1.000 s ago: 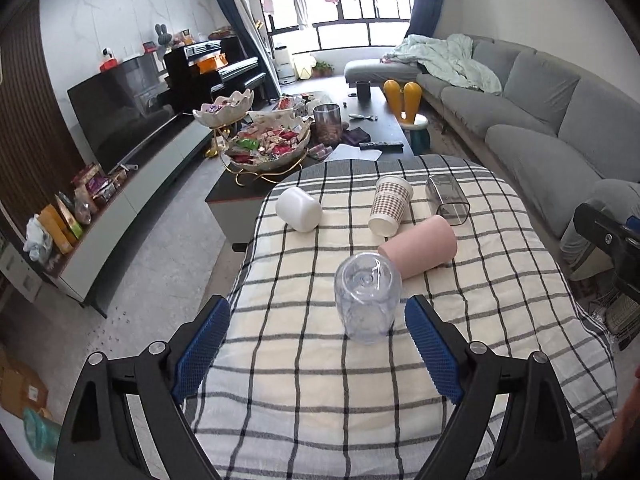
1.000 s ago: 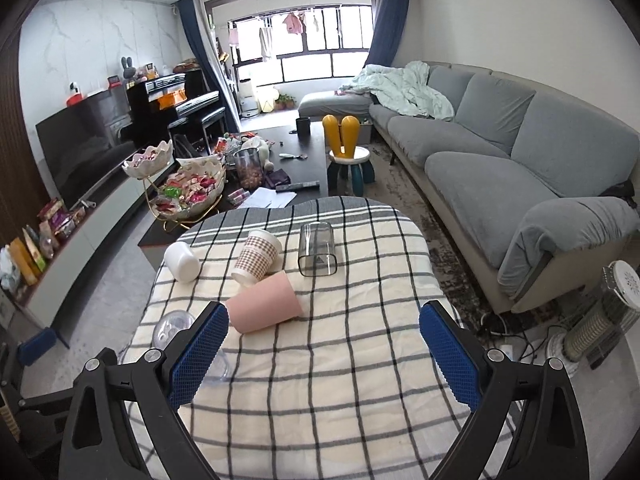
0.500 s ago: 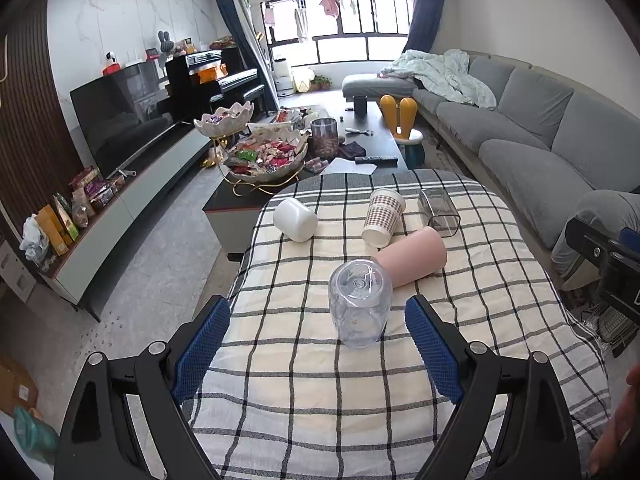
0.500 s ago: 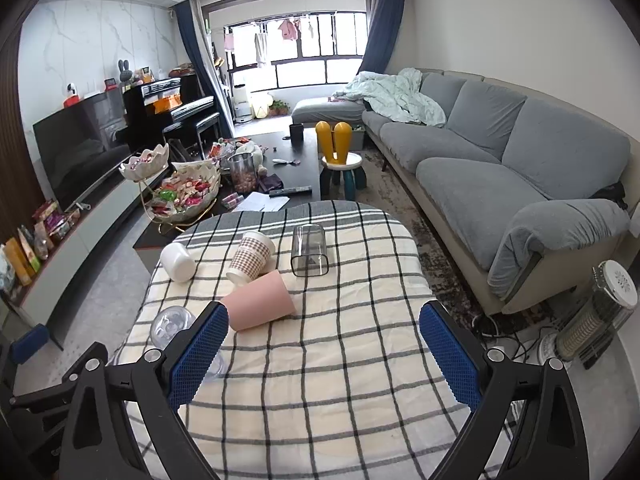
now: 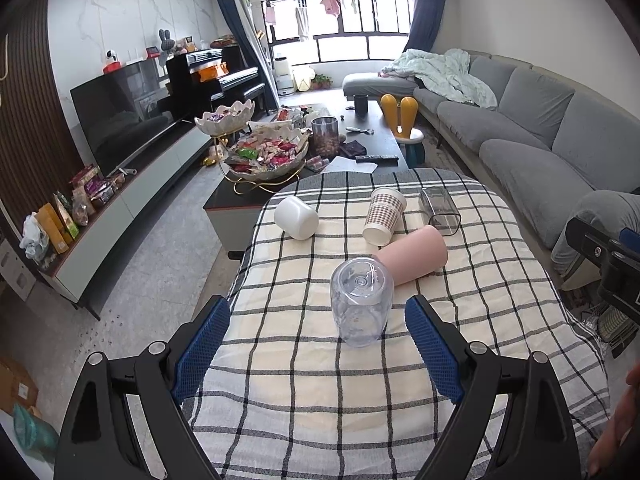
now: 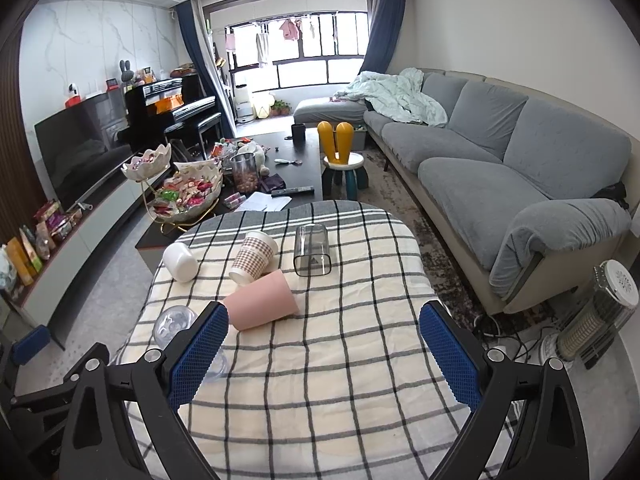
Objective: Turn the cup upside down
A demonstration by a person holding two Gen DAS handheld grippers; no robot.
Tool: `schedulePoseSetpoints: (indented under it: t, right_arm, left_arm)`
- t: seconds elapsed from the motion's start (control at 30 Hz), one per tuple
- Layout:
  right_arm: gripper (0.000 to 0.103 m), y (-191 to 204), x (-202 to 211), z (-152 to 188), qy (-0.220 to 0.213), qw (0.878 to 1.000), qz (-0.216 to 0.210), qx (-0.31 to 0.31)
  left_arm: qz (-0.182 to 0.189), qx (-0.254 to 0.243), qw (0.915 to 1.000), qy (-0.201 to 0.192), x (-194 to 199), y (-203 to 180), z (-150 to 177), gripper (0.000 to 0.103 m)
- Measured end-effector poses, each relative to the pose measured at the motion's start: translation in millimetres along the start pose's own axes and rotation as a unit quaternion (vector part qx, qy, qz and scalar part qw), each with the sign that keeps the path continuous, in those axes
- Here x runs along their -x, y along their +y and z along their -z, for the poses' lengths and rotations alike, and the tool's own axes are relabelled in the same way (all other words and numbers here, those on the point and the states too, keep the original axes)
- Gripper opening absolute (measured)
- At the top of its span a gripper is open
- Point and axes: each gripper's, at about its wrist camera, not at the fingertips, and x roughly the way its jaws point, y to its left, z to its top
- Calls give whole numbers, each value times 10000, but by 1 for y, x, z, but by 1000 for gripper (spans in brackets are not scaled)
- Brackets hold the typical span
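Left wrist view: left gripper point(image 5: 318, 332) has its fingers spread wide, holding nothing, hovering low over the checked tabletop point(image 5: 500, 320). The clear cup point(image 5: 362, 306) stands between the blue pads, base up and mouth on the cloth – looks already inverted, touched by neither pad. Just behind it the pink cup point(image 5: 412, 254) lies on its side; whether the two touch is hard to say. Further back: white cup point(image 5: 297, 217) on its side, checked paper cup point(image 5: 385, 216) leaning, clear square tumbler point(image 5: 439, 212) tipped over. Judgement: the clear cup seems finished, so the step in hand is picking the next one – probably the pink cup, which needs a grasp across its body and a turn to land rim down. The right edge shows only a black piece of the other tool and a sliver of hand. Right wrist view: right gripper point(image 6: 324, 350) is also spread and empty, above bare cloth. The pink cup point(image 6: 262, 306) sits just beyond its left finger; the clear cup point(image 6: 176, 326) is mostly hidden behind that finger. The tumbler's point(image 6: 312, 254) transparent walls make its rim hard to read.
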Motion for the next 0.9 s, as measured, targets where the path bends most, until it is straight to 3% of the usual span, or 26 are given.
schedulePoseSetpoints:
  t: [0.7,0.77,0.9]
  right_arm:
    - [97,-1,-1,0,3,10000,-17,-20]
    - [97,-1,0,0,1,10000,-18,-17]
    - [97,-1,0,0,3,10000,-18,-24]
  left_arm:
    - [8,8,10000,-3,0,-1,-1,90]
    - [-4,13,10000,-13,1,-2,-2,95]
    - [-7,12,10000,-38,2,-1,-2,96]
